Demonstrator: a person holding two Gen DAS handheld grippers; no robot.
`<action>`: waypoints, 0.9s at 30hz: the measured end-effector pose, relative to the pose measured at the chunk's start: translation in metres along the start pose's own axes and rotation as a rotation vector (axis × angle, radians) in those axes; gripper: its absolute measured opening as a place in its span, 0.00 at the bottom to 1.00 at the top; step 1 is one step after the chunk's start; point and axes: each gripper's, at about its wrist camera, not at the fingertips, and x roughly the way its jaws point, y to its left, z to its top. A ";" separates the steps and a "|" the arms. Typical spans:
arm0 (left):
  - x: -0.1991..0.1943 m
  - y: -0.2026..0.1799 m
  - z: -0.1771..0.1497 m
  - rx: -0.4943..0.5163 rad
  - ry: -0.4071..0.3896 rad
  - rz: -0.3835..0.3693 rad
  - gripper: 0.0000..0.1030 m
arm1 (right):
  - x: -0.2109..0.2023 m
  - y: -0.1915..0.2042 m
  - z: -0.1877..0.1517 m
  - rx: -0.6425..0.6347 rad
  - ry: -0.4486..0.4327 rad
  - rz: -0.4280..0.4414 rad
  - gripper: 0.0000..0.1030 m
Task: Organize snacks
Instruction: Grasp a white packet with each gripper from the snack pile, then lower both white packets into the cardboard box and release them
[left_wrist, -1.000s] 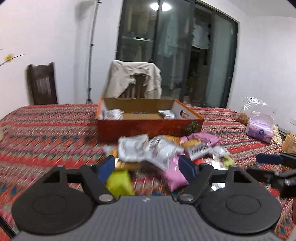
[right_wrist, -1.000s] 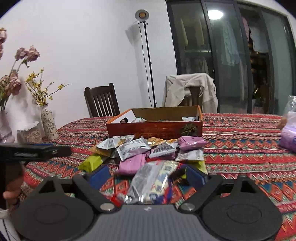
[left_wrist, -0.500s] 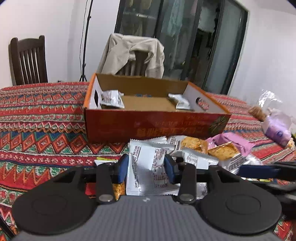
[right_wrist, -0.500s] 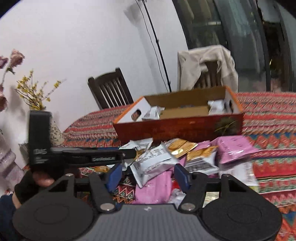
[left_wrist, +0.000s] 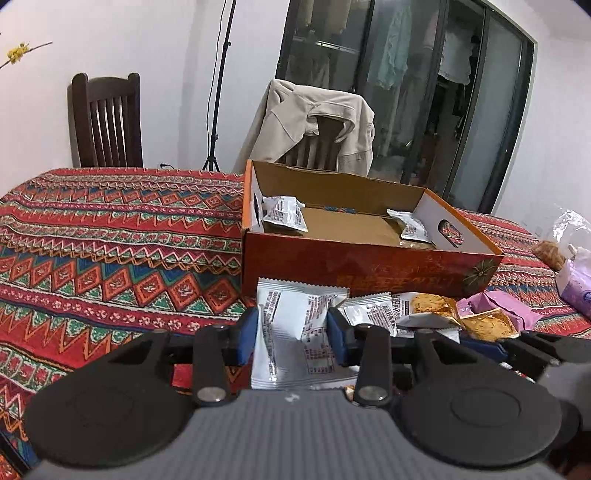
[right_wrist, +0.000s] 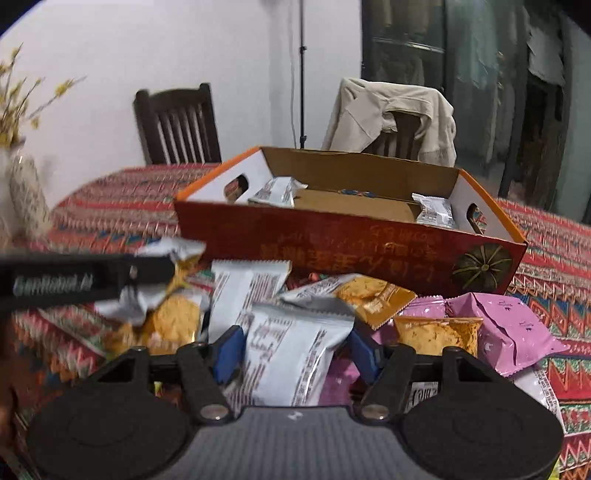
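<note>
An open orange cardboard box (left_wrist: 369, 266) (right_wrist: 332, 243) stands on the patterned tablecloth (left_wrist: 110, 240). Two white packets lie inside it, one at the left end (left_wrist: 282, 214) and one at the right end (left_wrist: 412, 225). Loose snacks are piled in front of the box: white, orange (right_wrist: 376, 295) and pink packets (right_wrist: 509, 332). My left gripper (left_wrist: 291, 338) is shut on a white snack packet (left_wrist: 284, 354) just short of the box's front wall. My right gripper (right_wrist: 295, 354) is shut on another white snack packet (right_wrist: 291, 369) over the pile.
Behind the box stands a chair draped with a beige jacket (left_wrist: 314, 122). A dark wooden chair (left_wrist: 107, 118) and a lamp stand (left_wrist: 218, 110) are by the far wall. A vase with flowers (right_wrist: 26, 192) stands at the table's left, a purple tissue pack (left_wrist: 572, 284) at its right.
Both grippers went from wide open to closed, each on a white packet from the pile. Both have moved forward and the box now looks nearer.
</note>
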 end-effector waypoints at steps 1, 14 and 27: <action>-0.001 0.000 0.000 -0.001 -0.001 -0.005 0.40 | -0.002 0.003 -0.001 -0.024 0.000 -0.010 0.58; -0.063 -0.015 -0.009 0.037 -0.072 -0.001 0.39 | -0.084 -0.010 -0.010 -0.048 -0.155 0.090 0.39; -0.174 -0.056 -0.101 -0.071 -0.074 0.056 0.39 | -0.203 -0.085 -0.092 0.024 -0.191 0.112 0.40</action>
